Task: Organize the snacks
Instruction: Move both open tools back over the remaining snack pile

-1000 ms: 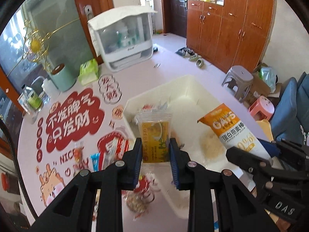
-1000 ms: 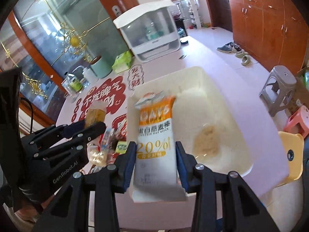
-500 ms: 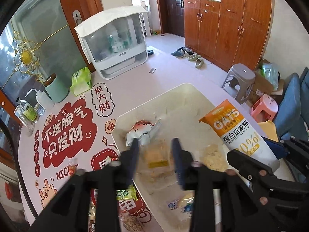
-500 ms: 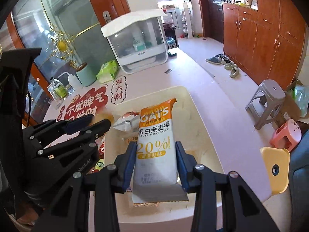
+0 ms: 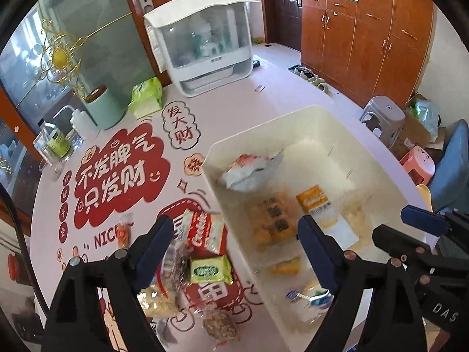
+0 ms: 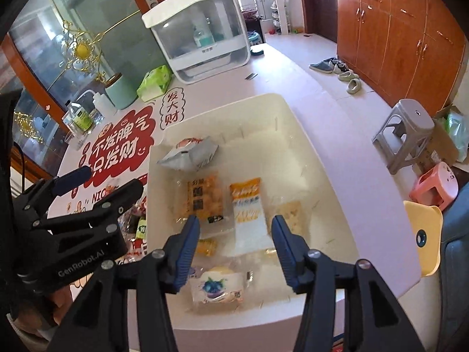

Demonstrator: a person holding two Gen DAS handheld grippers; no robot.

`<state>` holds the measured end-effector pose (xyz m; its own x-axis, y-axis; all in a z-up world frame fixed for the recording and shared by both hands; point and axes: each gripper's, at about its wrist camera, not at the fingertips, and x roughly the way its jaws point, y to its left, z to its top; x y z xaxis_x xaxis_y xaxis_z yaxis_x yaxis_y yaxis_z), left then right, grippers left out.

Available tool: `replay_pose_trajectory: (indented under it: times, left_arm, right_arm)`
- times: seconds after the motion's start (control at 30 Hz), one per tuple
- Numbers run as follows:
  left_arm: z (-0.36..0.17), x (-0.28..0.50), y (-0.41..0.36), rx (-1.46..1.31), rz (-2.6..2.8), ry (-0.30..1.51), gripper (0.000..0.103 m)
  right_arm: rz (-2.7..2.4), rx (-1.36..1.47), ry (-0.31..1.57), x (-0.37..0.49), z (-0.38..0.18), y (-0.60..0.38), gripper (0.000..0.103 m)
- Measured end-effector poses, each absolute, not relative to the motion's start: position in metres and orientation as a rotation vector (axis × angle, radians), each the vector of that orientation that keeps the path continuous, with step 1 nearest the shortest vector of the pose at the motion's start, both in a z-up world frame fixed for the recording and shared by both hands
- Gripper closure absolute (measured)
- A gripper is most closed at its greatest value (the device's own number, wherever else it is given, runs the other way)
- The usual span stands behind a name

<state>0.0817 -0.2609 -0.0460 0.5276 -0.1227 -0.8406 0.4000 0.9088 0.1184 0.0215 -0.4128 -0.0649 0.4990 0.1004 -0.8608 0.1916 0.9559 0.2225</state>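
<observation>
Snacks lie partly in the white plastic bin (image 6: 293, 123) at the table's near right edge and partly loose on the table (image 5: 240, 108) beside the bin's left wall; inside the bin, the orange-and-white oat bar pack (image 6: 247, 205) lies flat near the middle, a clear pack of golden crackers (image 6: 202, 199) just left of it, a grey-and-orange crumpled bag (image 6: 189, 154) toward the far left corner, a pale biscuit pack (image 6: 290, 212) to the right, and a blueberry-printed cake pack (image 6: 217, 289) by the near wall; on the table outside, a red-and-white biscuit pack (image 5: 202, 230), a small green packet (image 5: 209, 270), a clear bag of pale crumbs (image 5: 158, 300) and a clear bag of brown nuts (image 5: 219, 325) sit close together over the red printed lettering; toward the far edge stand a white lidded dish cabinet (image 5: 202, 44), a green tissue pack (image 5: 146, 96), a mint canister (image 5: 102, 108) and a glass jar (image 5: 54, 143); the bin's left wall stands between the loose packets and the bin's contents. The left gripper (image 5: 233, 239) hangs above that wall, its tongs wide apart and holding nothing; the right gripper (image 6: 236, 248) hovers over the bin's near half, tongs likewise apart and empty, straddling the lower end of the oat bar pack in view without touching it.
</observation>
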Motion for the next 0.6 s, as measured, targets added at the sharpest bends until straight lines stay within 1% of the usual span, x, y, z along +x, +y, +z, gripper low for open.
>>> replay_pose_trajectory:
  times: [0.37, 0.6]
  left_arm:
    - [-0.038, 0.06, -0.216, 0.295, -0.278, 0.959, 0.017]
    - [-0.043, 0.043, -0.177, 0.281, -0.247, 0.98, 0.017]
  right_arm:
    - [-0.026, 0.304, 1.068, 0.009, -0.064, -0.388, 0.051]
    - [0.008, 0.314, 1.082, 0.003, -0.062, -0.361, 0.051]
